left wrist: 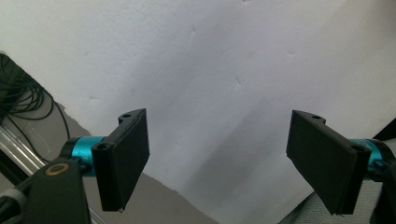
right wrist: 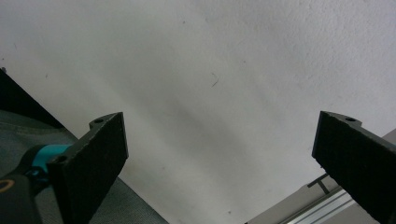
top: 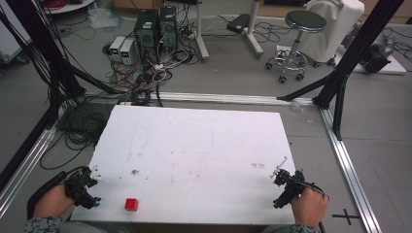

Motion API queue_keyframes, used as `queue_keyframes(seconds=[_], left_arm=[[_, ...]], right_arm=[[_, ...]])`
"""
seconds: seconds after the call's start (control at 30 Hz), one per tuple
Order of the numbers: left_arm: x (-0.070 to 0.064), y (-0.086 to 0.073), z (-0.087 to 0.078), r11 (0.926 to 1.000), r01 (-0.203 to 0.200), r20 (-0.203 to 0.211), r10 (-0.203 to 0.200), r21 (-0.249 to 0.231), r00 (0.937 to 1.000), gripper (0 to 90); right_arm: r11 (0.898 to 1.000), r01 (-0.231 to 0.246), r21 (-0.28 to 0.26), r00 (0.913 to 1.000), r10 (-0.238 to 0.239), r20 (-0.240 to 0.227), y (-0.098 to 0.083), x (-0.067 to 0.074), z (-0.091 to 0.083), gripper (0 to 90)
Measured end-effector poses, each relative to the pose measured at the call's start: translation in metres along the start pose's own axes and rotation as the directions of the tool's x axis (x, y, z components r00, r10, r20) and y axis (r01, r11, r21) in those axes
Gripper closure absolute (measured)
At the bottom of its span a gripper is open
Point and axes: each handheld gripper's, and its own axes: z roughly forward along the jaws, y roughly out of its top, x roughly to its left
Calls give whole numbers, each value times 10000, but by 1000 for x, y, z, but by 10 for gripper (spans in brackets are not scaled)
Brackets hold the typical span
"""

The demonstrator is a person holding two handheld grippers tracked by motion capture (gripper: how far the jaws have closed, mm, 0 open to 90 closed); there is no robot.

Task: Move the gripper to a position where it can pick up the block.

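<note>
A small red cube sits on the white table, close to the table's near edge and toward its left corner. The left gripper, held in the person's left hand, sits at the table's near left corner, just left of the cube and apart from it; its jaws stand wide apart with nothing between them. The right gripper, held in the right hand, sits at the table's near right corner, well apart from the cube, jaws likewise spread wide and empty
</note>
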Motion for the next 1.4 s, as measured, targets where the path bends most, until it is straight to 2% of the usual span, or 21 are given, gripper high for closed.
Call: queue_keyframes(seconds=[0.27,0.4,0.5,0.67,0.87,1.0,1.1,1.3,1.37,1.4], left_arm=[[-4,3,1,9987,-510,64,510,-84,9987,215],[-5,4,1,9967,-805,-66,805,-28,9967,215],[-6,5,1,9925,-1222,-191,1221,-46,9923,215],[-12,10,1,9827,-1835,-143,1832,-244,9830,215],[-17,15,-1,9664,-2522,-109,2519,-496,9677,215],[-21,18,-1,9512,-3034,-69,3035,-559,9528,215],[-26,21,-1,9292,-3621,45,3635,-744,9316,215],[-37,31,2,8989,-4326,382,4357,-697,8993,215],[-40,34,2,8862,-4583,459,4616,-677,8859,215],[-42,35,3,8833,-4636,500,4672,-692,8827,215]], right_arm=[[10000,40,17,10000,-40,-3,0,0,-1,26],[10000,55,-30,10000,-55,30,1,1,0,26],[10000,38,-27,10000,-38,9,1,1,-1,26],[10000,30,-6,10000,-30,7,0,1,0,26],[9999,106,-5,9999,-106,-1,1,2,-1,26],[9999,109,-15,9999,-109,19,1,1,-1,26],[9999,115,-2,9999,-115,2,1,2,-1,26],[9999,120,1,9999,-120,9,2,2,-2,26],[9999,113,9,9999,-113,15,2,2,-2,27],[9999,161,18,9999,-161,24,2,2,-2,27]])
